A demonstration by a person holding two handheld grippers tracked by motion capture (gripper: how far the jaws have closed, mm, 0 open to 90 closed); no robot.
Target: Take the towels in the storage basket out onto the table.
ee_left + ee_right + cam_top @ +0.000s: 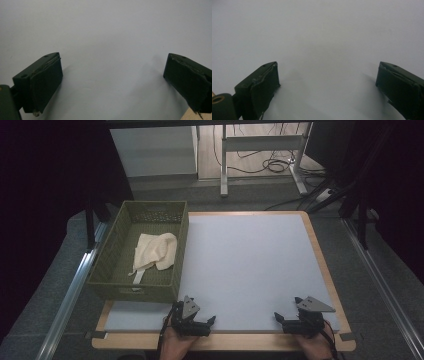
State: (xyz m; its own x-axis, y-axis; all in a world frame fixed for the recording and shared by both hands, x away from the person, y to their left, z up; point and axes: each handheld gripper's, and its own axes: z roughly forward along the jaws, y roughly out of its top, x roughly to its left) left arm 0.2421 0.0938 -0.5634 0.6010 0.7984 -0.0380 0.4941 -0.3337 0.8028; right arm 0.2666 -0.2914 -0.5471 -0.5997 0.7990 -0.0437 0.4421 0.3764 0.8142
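Both tongs rest at the near edge of the bench (pixel 250 265), well apart: the left tongs (pixel 192 319) and the right tongs (pixel 300 319), each with jaws spread wide and holding nothing. A cream cloth (pixel 155 251) lies crumpled (one strap trailing) inside the green basket (pixel 111 254) at the bench's left.

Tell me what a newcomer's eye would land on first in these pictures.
First the olive-green basket at the table's left edge, with a cream cloth crumpled inside it. Next the wide pale mat covering the table, bare of objects. Last the left gripper and right gripper, each held in a hand at the near edge, jaws spread wide over the mat with nothing between them.
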